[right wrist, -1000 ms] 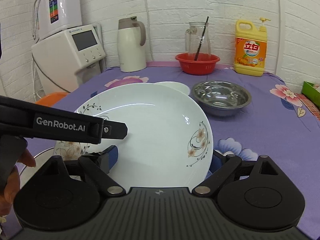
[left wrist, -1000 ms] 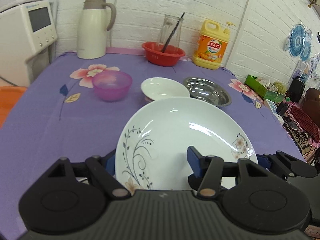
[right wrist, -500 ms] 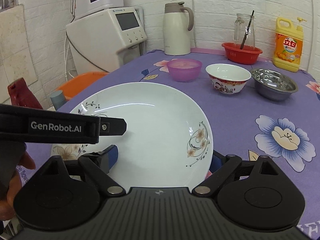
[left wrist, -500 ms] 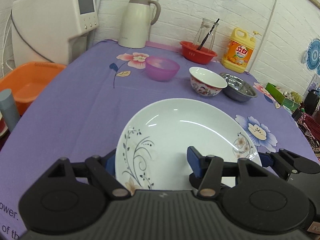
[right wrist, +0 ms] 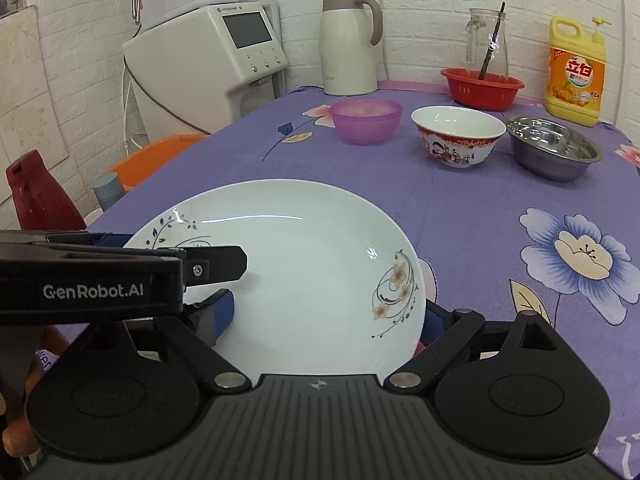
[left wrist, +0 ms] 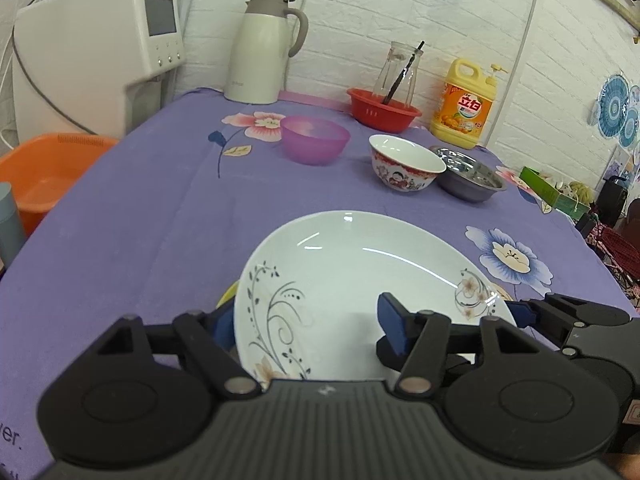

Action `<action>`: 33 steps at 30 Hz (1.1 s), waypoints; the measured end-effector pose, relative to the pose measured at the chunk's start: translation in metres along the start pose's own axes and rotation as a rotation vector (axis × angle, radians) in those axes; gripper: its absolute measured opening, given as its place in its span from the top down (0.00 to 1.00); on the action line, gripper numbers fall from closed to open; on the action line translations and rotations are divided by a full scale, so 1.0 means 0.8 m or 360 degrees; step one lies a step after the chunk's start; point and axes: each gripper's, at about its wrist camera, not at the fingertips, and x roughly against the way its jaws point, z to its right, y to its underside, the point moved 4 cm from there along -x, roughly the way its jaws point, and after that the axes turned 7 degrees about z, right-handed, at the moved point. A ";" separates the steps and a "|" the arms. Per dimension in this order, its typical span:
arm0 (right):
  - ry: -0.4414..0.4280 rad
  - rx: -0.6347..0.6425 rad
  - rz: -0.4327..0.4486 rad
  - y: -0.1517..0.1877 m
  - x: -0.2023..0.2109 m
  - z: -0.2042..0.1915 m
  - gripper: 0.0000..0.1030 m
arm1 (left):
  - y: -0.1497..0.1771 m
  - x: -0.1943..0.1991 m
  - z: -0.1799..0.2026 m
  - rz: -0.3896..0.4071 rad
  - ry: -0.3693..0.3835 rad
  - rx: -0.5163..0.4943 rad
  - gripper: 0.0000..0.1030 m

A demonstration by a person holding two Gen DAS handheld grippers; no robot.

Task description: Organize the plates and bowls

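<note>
Both grippers are shut on one white plate with flower prints (left wrist: 352, 280), also in the right wrist view (right wrist: 296, 268). My left gripper (left wrist: 308, 320) grips its near rim; the right gripper (right wrist: 324, 312) grips the opposite side. The left gripper (right wrist: 216, 264) shows in the right wrist view, and the right gripper (left wrist: 536, 312) in the left wrist view. Farther back stand a purple bowl (left wrist: 315, 139), a white and red patterned bowl (left wrist: 405, 167) and a steel bowl (left wrist: 468, 176). Something yellow (left wrist: 227, 295) peeks from under the plate's left edge.
The table has a purple flowered cloth (left wrist: 160, 216). At the back stand a white thermos jug (left wrist: 262, 52), a red basket with a glass jar (left wrist: 384, 108) and a yellow detergent bottle (left wrist: 466, 106). A white appliance (left wrist: 92, 52) and an orange tub (left wrist: 44, 172) are off the left edge.
Both grippers with the plate have drawn back toward the near edge and lowered. The bowls now look farther away and the patterned bowl's side shows.
</note>
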 end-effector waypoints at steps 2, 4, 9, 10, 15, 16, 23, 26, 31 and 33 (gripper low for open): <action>-0.0008 -0.0003 0.0000 0.000 0.000 0.000 0.00 | 0.000 0.000 0.000 -0.0004 0.0004 0.0009 0.39; -0.0017 -0.0004 -0.0002 0.000 0.000 0.001 0.00 | -0.001 0.001 0.001 -0.0012 0.0001 0.0014 0.38; -0.0062 -0.0048 0.0002 0.002 0.000 0.005 0.00 | -0.003 0.004 0.004 -0.0046 -0.0008 0.0007 0.31; -0.0060 -0.0048 0.0003 0.002 -0.001 0.005 0.00 | -0.003 0.004 0.004 -0.0049 -0.0010 0.0002 0.32; -0.0067 -0.0040 0.0008 0.001 0.000 0.004 0.00 | -0.008 0.001 0.007 -0.0097 -0.0027 -0.0048 0.32; -0.0072 -0.0047 0.0008 0.002 0.000 0.004 0.00 | -0.008 0.002 0.007 -0.0103 -0.0035 -0.0071 0.31; -0.0087 -0.0103 0.0008 0.005 -0.003 0.010 0.00 | -0.014 -0.001 0.009 -0.0138 -0.0110 -0.0244 0.31; -0.0067 -0.0085 0.0009 0.003 -0.002 0.013 0.00 | -0.011 -0.001 0.010 -0.0116 -0.0110 -0.0293 0.31; -0.0051 -0.0107 0.0021 0.004 0.004 0.021 0.00 | -0.025 0.016 0.002 -0.0006 -0.0135 -0.0249 0.28; -0.0060 -0.0139 0.0036 0.001 0.007 0.026 0.00 | -0.036 0.021 0.001 0.0037 -0.0137 -0.0223 0.28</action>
